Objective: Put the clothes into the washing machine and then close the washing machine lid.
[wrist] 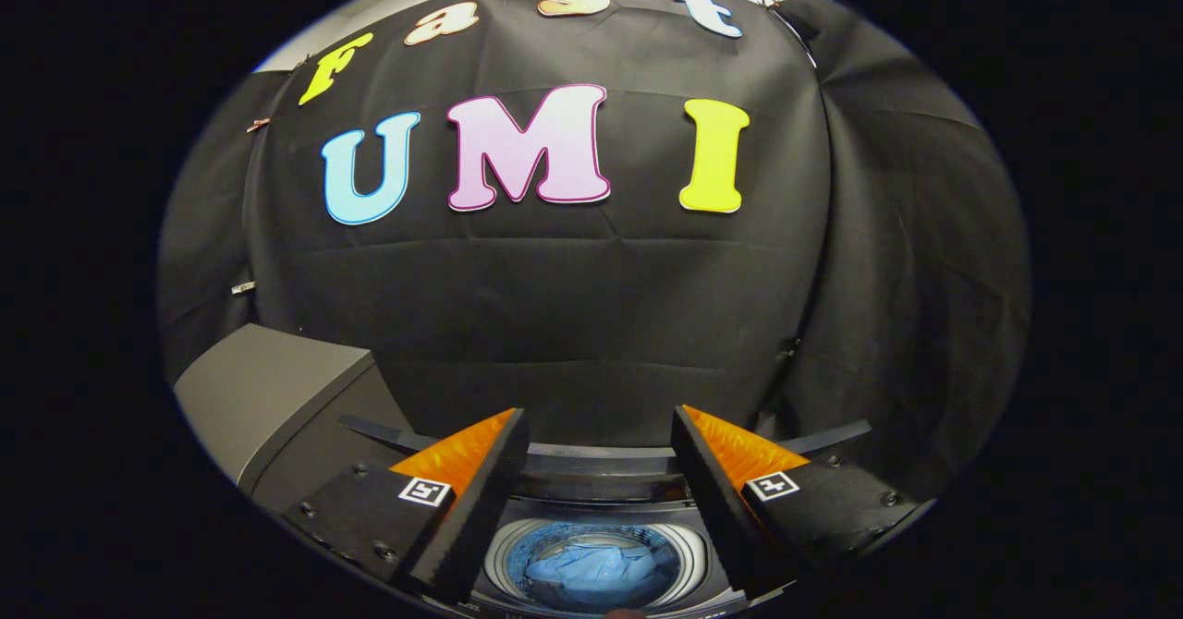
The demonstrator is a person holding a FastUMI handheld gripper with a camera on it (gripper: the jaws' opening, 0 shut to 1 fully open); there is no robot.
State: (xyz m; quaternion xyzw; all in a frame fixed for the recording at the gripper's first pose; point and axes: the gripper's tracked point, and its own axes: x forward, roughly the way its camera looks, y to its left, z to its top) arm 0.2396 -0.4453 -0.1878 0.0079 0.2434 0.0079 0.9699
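We look along the tool [599, 443], whose two fingers stand apart and hold nothing — the gap between them is bare. Below and between the fingers lies the open drum [591, 559] of the washing machine [277, 406], and inside it rests a blue garment [591, 571], crumpled on the drum floor. We judge the first part of the task done, at least for this piece of clothing; whether more clothes wait elsewhere we cannot tell. The lid [605, 460] seems to be the dark curved band just beyond the fingertips, at the back of the opening — raised, not shut. What is left, in our judgement, is the closing: we must reach the lid's edge and bring it down over the drum.
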